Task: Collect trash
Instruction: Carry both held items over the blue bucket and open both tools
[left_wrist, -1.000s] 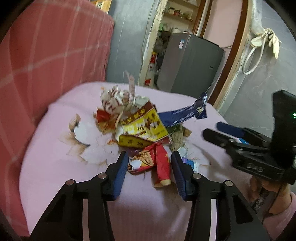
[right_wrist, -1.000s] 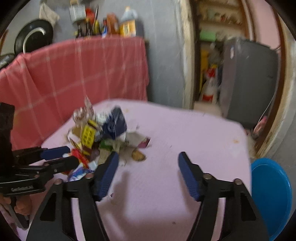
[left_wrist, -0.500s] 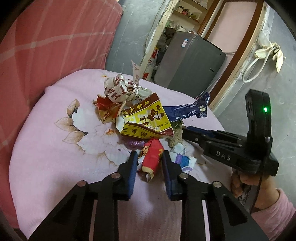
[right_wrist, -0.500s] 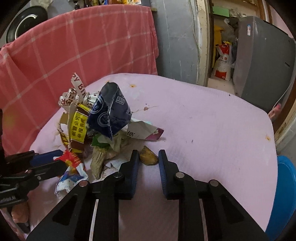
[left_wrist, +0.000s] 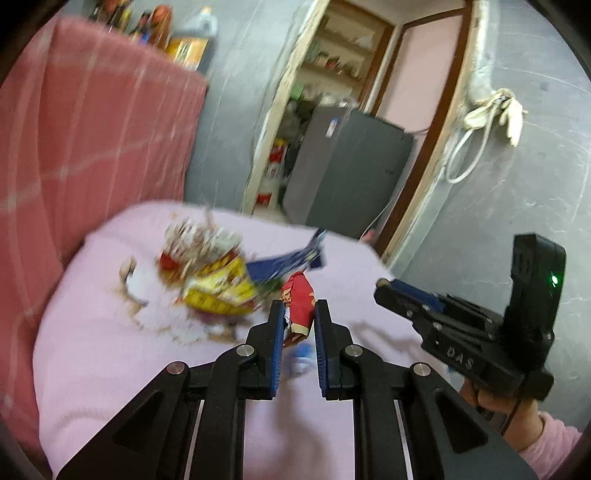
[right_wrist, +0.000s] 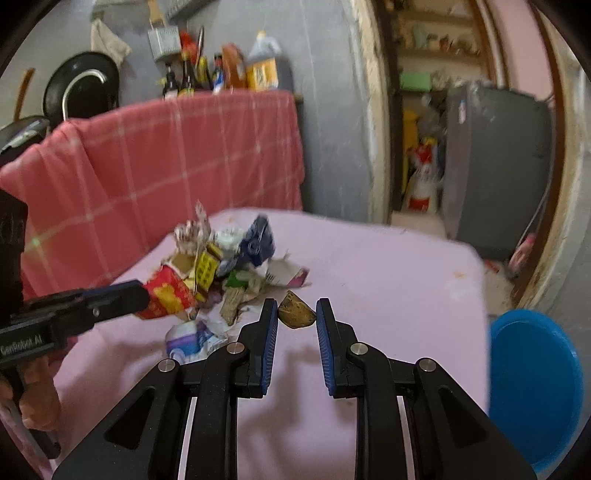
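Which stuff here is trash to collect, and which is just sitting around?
For the job: red wrapper in the left gripper; brown scrap in the right gripper; trash pile; blue bin, probably.

Just there: pink checked cloth, bottles, grey fridge.

- A red wrapper (left_wrist: 298, 302) with gold print, crumpled, is pinched between the left tongs (left_wrist: 298, 314) and lifted clear of the heap.
- A brown, wrinkled scrap (right_wrist: 295, 314) sits between the right tongs (right_wrist: 296, 314), above the pink surface (right_wrist: 388, 280).
- The trash heap (right_wrist: 225, 266) lies on the surface: yellow packet (right_wrist: 205, 269), dark blue packet (right_wrist: 258, 240), white crumpled paper (right_wrist: 192, 338).
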